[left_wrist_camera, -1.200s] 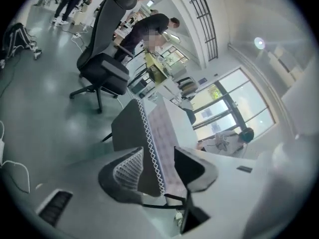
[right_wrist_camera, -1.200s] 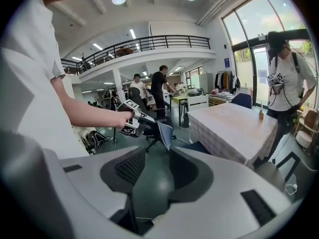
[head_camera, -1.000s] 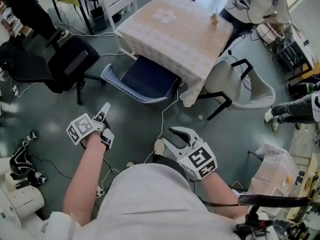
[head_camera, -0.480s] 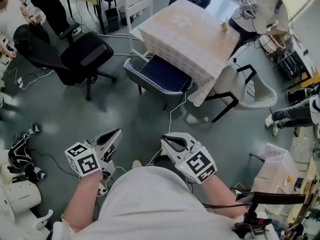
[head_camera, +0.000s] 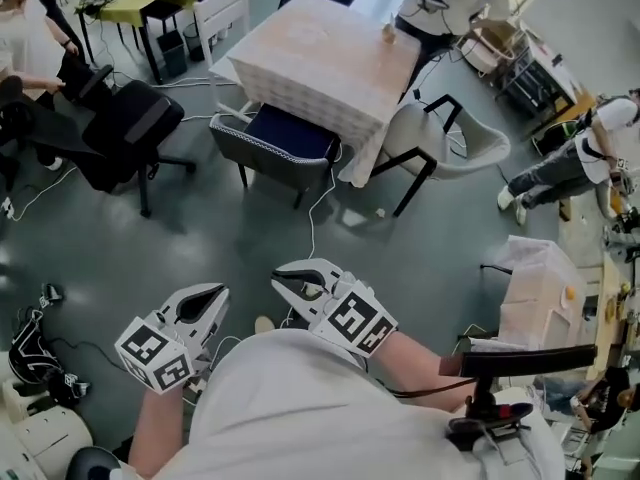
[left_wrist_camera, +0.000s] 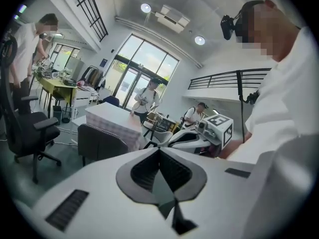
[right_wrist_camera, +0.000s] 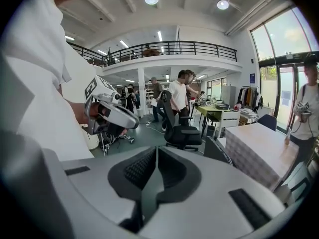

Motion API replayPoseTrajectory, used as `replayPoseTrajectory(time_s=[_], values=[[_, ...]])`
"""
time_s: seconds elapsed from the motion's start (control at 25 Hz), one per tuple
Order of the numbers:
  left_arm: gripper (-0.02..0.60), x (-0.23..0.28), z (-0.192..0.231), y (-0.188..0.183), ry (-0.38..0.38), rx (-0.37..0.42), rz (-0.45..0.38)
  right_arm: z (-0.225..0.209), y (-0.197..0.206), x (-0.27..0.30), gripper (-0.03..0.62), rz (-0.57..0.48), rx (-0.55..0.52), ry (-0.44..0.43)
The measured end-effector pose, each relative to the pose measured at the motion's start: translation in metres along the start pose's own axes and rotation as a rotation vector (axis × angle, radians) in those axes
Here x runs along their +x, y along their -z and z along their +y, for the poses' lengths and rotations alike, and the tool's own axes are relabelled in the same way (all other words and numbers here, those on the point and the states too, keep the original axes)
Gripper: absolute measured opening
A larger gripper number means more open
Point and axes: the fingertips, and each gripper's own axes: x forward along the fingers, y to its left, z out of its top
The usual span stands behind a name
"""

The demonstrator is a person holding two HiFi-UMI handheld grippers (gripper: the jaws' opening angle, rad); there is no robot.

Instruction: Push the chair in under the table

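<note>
Both grippers pull back from the chair (head_camera: 270,150), seemingly tucked under the table (head_camera: 330,53), so the left gripper (head_camera: 218,293) sits closed and empty while the right gripper (head_camera: 280,275) is closing on nothing.

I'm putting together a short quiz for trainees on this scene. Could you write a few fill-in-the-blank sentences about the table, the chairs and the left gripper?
1. The chair tucked partly under the table has a dark ____ seat.
2. In the head view, the black office chair stands to the ____ of the table.
3. The jaws of the left gripper are ____, with nothing between them.
Missing words: blue; left; shut.
</note>
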Motion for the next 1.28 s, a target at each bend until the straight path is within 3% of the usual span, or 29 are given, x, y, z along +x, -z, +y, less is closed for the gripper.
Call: replayPoseTrajectory(time_s=[0.64,1.28], values=[[0.012,-0.022,-0.001,0.032,0.017,-0.007,0.034,0.044,0.002,0.005,0.020,0.018,-0.011,0.004],[0.012,0.039,0.007,0.014,0.051,-0.032,0.041,-0.009,0.011,-0.015,0.016,0.024,-0.007,0.048]])
